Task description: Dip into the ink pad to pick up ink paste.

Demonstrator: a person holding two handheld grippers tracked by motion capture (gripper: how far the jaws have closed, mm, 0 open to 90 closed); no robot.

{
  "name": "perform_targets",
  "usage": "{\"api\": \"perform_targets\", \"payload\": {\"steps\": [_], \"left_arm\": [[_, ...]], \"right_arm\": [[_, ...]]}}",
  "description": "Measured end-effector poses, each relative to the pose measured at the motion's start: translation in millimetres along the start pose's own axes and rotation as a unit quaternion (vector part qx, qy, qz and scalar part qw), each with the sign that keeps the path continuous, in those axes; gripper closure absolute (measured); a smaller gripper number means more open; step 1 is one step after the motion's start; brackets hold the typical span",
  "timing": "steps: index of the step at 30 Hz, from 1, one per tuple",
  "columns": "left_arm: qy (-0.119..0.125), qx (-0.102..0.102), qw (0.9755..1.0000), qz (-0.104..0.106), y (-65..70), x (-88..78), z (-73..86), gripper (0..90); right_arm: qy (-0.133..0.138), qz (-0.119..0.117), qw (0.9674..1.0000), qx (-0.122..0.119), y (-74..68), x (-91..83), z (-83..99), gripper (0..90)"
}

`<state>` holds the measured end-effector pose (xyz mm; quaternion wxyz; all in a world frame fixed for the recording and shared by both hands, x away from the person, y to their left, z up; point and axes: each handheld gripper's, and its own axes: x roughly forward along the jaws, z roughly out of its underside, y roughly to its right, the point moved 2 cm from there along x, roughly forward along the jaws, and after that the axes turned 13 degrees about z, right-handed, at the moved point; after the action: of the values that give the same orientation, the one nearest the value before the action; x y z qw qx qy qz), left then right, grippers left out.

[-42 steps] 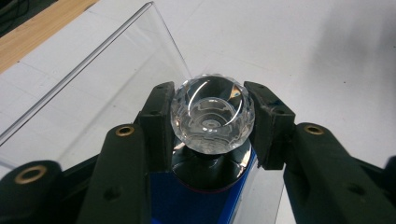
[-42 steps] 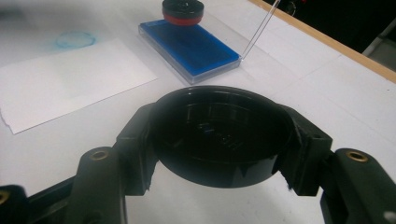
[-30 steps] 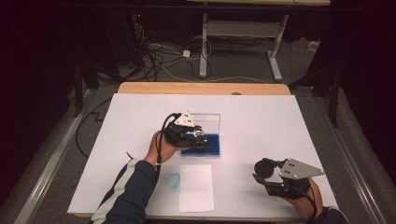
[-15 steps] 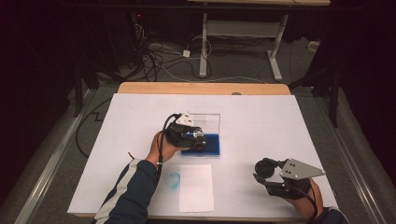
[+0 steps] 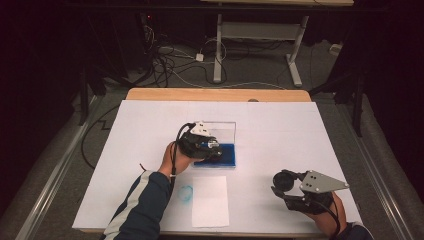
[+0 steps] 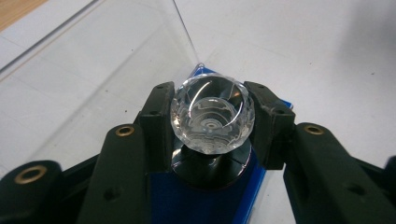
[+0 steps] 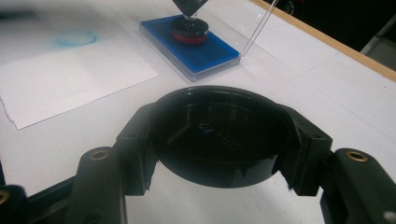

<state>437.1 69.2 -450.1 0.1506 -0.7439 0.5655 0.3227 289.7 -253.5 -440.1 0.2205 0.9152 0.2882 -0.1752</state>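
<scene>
A round stamp with a clear faceted knob (image 6: 212,116) stands on the blue ink pad (image 6: 187,205) of an open clear case. My left gripper (image 6: 212,122) is shut on that knob, one jaw on each side. From the high view, the left gripper (image 5: 212,149) reaches over the ink pad (image 5: 227,156) at mid-table. My right gripper (image 5: 286,184), near the front right, is shut on a black round cap (image 7: 219,135), hollow side up. In the right gripper view, the stamp (image 7: 189,29) sits on the ink pad (image 7: 208,52) farther off.
A white paper sheet (image 5: 210,200) lies near the front edge, with a blue ring mark (image 5: 185,193) on the table cover just left of it. The case's clear lid (image 5: 223,130) stands upright behind the pad. A wooden table edge (image 5: 215,94) runs along the far side.
</scene>
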Motion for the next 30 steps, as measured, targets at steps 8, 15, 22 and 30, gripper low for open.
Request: {"api": "perform_targets", "payload": {"steps": [8,15,22,30], "left_arm": [[0.004,-0.003,1.0000,0.000,-1.1,4.5,1.2,54.2],[0.008,-0.006,0.9999,0.002,-1.8,4.5,2.2,54.2],[0.010,-0.007,0.9999,0.003,-2.3,4.9,2.6,54.2],[0.010,-0.007,0.9999,0.004,-2.4,5.0,3.0,54.2]], "right_arm": [[-0.001,-0.002,1.0000,-0.003,-1.3,-0.7,-0.3,38.6],[0.002,-0.001,1.0000,-0.004,-1.0,-1.1,-0.7,38.6],[0.001,-0.001,1.0000,-0.004,-1.0,-1.4,-0.5,38.5],[0.001,-0.001,1.0000,-0.004,-1.4,-1.6,-0.5,38.6]]}}
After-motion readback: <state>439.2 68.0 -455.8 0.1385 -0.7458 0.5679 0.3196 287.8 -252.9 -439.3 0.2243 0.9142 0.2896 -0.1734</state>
